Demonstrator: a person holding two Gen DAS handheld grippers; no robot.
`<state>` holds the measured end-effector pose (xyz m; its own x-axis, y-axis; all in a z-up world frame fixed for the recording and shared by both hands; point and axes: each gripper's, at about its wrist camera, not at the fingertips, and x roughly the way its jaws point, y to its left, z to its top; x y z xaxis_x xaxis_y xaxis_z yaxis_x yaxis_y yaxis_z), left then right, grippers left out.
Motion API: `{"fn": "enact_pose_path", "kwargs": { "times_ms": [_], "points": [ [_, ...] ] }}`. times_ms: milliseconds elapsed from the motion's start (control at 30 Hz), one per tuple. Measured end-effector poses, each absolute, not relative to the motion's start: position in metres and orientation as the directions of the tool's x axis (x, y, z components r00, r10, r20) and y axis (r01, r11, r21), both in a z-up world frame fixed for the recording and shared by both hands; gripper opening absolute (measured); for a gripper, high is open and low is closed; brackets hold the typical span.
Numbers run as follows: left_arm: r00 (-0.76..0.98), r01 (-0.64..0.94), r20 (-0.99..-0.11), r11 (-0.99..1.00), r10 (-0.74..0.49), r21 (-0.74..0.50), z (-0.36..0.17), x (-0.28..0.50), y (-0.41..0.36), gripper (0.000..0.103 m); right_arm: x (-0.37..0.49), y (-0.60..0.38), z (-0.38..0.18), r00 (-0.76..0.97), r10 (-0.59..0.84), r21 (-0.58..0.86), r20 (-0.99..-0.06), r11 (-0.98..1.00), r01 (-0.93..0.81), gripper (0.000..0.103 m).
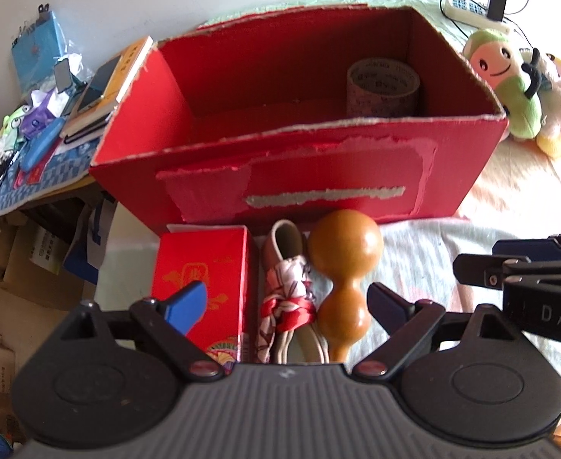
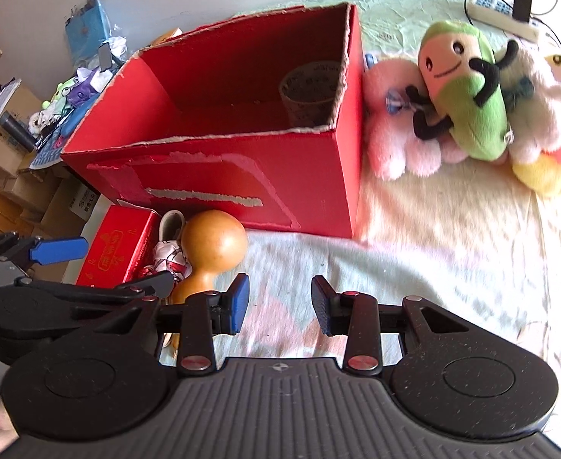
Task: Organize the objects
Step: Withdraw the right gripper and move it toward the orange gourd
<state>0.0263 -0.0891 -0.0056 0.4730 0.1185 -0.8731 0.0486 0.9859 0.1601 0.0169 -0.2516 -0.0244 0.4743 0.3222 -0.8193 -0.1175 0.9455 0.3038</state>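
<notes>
Gourd (image 1: pixel 343 267), glossy orange-brown, lies on the bed before the red box (image 1: pixel 299 176); left view alone shows it whole. Both grippers' fingers gape, holding nothing: left (image 1: pixel 288 306), right (image 2: pixel 280 306).

Both wrist cams look down, near, sharing red box (image 1: pixel 299 176).

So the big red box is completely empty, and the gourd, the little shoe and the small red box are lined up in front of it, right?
Not quite: the big red box is not empty. The left wrist view shows a roll of tape standing inside it. The gourd, little shoe and small red box do sit in front of it.
</notes>
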Motion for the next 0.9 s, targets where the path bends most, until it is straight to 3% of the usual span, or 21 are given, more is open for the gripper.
{"fn": "enact_pose_path", "kwargs": {
  "times_ms": [500, 733, 900],
  "points": [
    [0.446, 0.074, -0.892, 0.991, 0.071, 0.116, -0.022, 0.028, -0.076, 0.092, 0.024, -0.252, -0.038, 0.459, 0.384, 0.390, -0.801, 0.917, -0.086, 0.038],
    [0.464, 0.105, -0.884, 0.994, -0.047, 0.003, -0.025, 0.020, -0.061, 0.090, 0.029, -0.252, -0.043, 0.447, 0.433, 0.443, -0.783, 0.892, -0.088, 0.038],
    [0.496, 0.169, -0.851, 0.981, -0.169, -0.096, -0.020, 0.012, -0.057, 0.080, 0.034, -0.251, -0.051, 0.422, 0.476, 0.492, -0.771, 0.867, -0.078, 0.038]
  ]
}}
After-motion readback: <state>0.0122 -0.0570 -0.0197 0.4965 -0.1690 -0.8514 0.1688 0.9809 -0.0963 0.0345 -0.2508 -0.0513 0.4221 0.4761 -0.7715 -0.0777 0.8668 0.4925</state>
